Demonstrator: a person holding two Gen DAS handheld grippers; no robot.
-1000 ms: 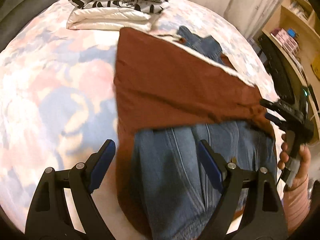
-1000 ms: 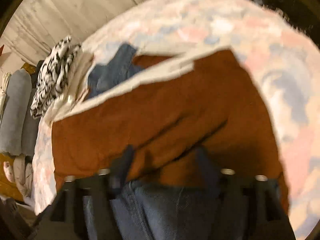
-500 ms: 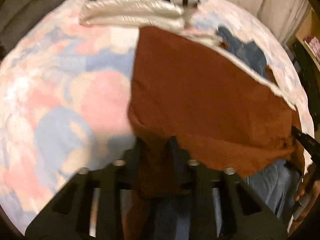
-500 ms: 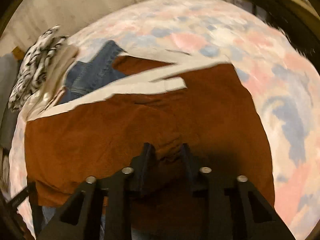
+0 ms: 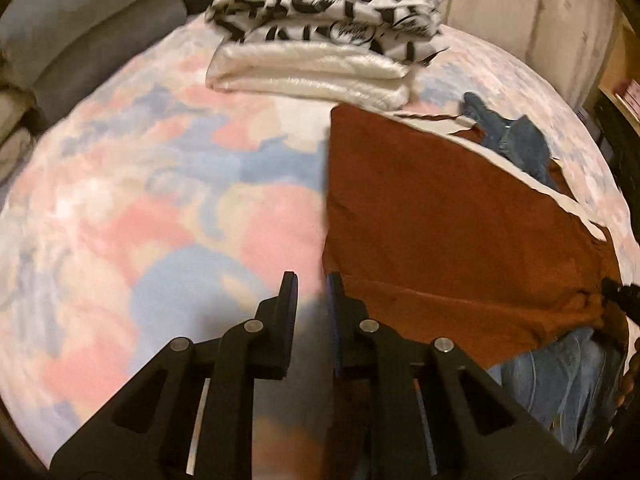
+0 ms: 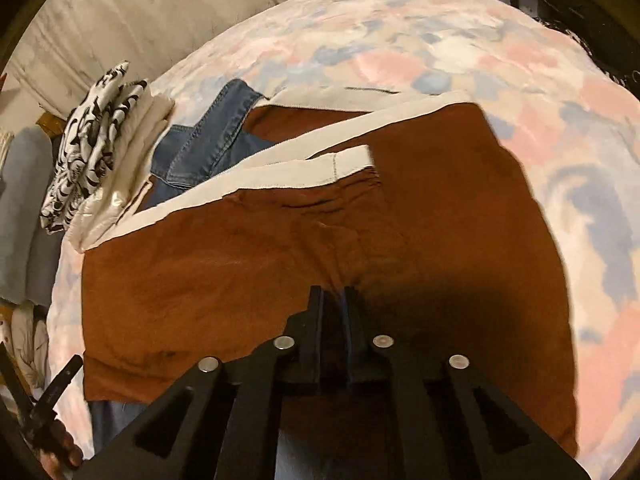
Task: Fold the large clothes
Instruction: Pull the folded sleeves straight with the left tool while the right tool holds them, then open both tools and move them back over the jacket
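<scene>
Patterned folded stack (image 5: 328,12) beyond rust garment (image 5: 440,216), seemingly touching.

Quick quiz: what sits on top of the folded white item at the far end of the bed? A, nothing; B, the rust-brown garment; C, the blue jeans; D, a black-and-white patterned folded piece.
D: the black-and-white patterned folded piece rests directly on the folded white item, while the rust-brown garment lies nearer.

We see a matt, soft rust-brown cloth (image 6: 280,264) with a pale woven band, over blue denim jeans (image 6: 200,148). The bed (image 5: 140,200) wears a fuzzy pastel cover. A glossy white folded fabric (image 5: 312,68) shines. Our fingers (image 5: 286,300) look matt black plastic with metal pins.
</scene>
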